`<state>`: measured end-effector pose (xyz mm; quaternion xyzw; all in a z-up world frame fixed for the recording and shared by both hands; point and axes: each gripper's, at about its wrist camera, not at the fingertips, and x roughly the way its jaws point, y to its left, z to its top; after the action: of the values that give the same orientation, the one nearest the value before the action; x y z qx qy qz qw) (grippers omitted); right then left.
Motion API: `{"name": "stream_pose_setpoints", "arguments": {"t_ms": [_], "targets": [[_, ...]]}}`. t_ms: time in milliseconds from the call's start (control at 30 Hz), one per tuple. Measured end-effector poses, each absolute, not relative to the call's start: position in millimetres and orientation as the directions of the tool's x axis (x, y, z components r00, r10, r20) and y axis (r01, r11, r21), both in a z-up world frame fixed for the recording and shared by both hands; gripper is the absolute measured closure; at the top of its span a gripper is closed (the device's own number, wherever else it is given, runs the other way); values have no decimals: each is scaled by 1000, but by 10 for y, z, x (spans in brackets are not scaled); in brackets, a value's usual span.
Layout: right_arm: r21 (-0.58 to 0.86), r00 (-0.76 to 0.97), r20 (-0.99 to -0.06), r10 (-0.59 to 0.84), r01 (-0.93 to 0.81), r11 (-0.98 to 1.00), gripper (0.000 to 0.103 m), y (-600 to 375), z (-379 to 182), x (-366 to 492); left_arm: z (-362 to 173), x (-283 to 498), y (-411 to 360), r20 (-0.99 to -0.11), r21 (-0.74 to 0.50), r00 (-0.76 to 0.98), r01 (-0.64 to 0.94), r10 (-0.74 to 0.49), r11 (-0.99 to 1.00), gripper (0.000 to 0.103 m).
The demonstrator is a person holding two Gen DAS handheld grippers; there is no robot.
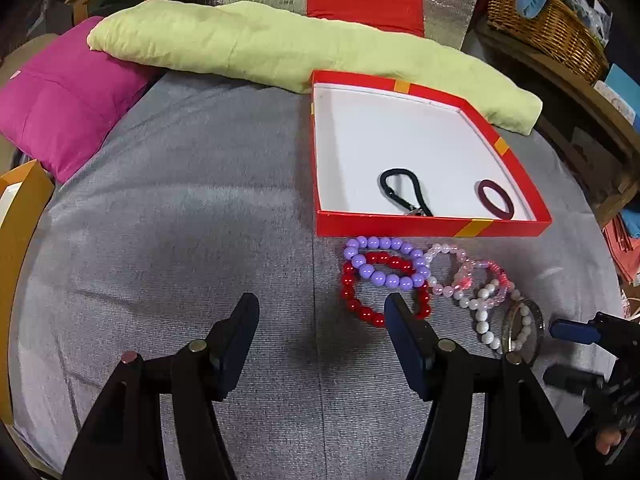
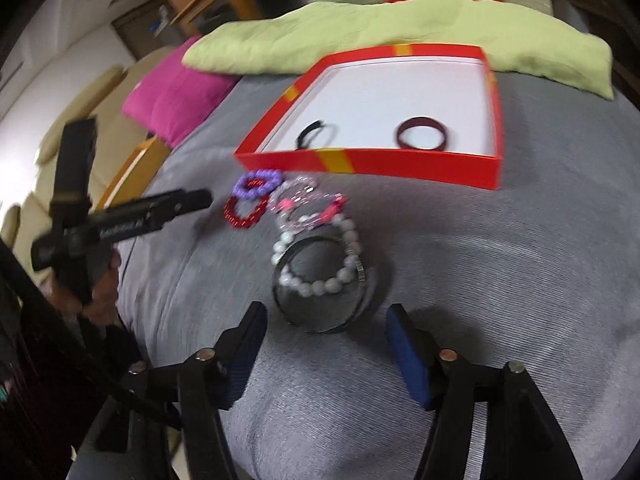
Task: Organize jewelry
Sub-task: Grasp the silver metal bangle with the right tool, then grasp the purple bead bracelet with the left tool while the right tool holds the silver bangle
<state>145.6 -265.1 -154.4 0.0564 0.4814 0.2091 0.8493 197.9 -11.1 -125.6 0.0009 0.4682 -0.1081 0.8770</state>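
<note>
A shallow red box (image 1: 432,226) with a white floor holds a black hair tie (image 1: 400,190) and a maroon band (image 1: 496,198). In front of it on the grey cover lie a purple bead bracelet (image 1: 378,278), a red one (image 1: 362,312), pale pink ones (image 1: 444,290), a white one (image 1: 482,324) and a dark bangle (image 1: 536,320). My left gripper (image 1: 322,312) stands open over bare cover, its right finger beside the red bracelet. My right gripper (image 2: 328,316) is open, with the near edge of the dark bangle (image 2: 362,272) and the white beads (image 2: 316,288) just ahead of its fingertips.
A long green pillow (image 1: 280,48) lies behind the box, with a pink cushion (image 1: 68,100) at left and a red cushion (image 1: 364,6) beyond. A wicker basket (image 1: 548,28) sits on a wooden shelf at right. A wooden frame (image 1: 16,240) borders the left edge.
</note>
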Motion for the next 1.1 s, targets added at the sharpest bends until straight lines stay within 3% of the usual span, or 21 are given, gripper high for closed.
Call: {"name": "stream_pose_setpoints", "arguments": {"t_ms": [33, 533, 667, 1100], "targets": [[285, 452, -796, 404, -310, 907, 25, -2613, -1557, 1450, -1261, 1987, -103, -823, -103, 536, 187, -189, 977, 37], [67, 528, -814, 244, -331, 941, 25, -2197, -1647, 1494, -1314, 2046, -262, -829, -128, 511, 220, -226, 967, 35], [5, 556, -807, 199, -332, 943, 39, -2146, -1667, 1471, -1357, 2122, -318, -834, -159, 491, 221, -250, 962, 35], [71, 599, -767, 229, -276, 959, 39, -2408, -1501, 1457, -1478, 2291, -550, -830, -201, 470, 249, -299, 947, 35]]}}
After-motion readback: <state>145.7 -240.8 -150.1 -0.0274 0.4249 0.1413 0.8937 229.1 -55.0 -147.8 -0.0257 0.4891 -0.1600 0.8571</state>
